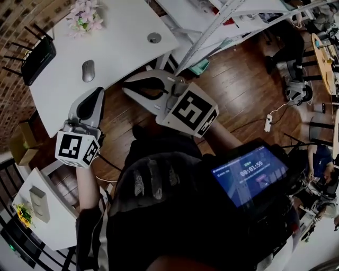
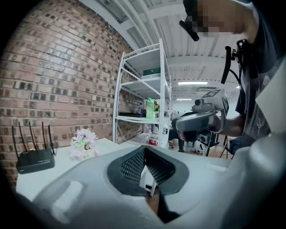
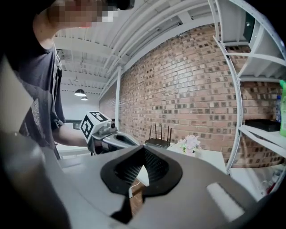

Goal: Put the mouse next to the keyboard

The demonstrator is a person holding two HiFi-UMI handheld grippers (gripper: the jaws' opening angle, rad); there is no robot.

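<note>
Your left tool (image 1: 98, 92) is closed: in the left gripper view its two black pads meet at the tip with nothing between them. Your right tool (image 1: 127, 88) is closed and empty as well, its pads pressed together in the right gripper view. Both point slightly downward, side by side and apart from each other. In the head view the left one aims up toward the table (image 1: 122, 50) and the right one lies across the frame with its tip pointing left.

In the head view, the tip of your left tool overlaps the near edge of the white table. The mouse (image 1: 88, 70), grey and oval, lies on the table a little beyond that tip, untouched by either tool. Your right tool hangs over the wooden floor (image 1: 238, 90), just off the table's near edge.

Farther out on the table, a black router (image 1: 37, 59) with upright antennas sits near the brick wall (image 1: 13, 90). A small bunch of pale pink flowers (image 1: 85, 16) stands at the far side, and a round grommet (image 1: 154, 37) is set into the tabletop toward the right. A white shelf rack (image 1: 212, 24) stands past the table's right end. At your chest, a lit screen (image 1: 249, 174) faces upward.
</note>
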